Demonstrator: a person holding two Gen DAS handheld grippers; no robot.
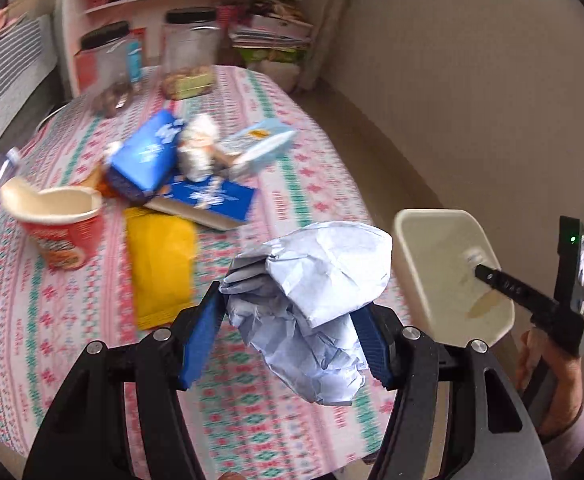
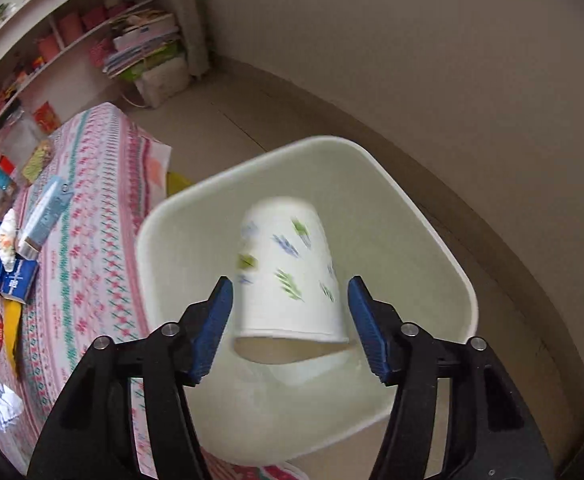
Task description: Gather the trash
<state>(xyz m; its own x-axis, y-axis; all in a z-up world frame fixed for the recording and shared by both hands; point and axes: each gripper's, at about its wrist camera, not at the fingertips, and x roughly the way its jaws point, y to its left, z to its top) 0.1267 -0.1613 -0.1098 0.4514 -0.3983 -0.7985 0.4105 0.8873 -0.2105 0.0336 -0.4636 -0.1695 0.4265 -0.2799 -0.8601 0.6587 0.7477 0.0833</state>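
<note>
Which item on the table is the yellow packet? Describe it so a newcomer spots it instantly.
Start at the table with the pink-and-green patterned cloth. On its near left part, the flat yellow plastic packet lies beside the red instant-noodle cup, just in front of the blue cartons. It is the only plain solid-yellow, flat item; its neighbours are blue boxes or a cup.
</note>
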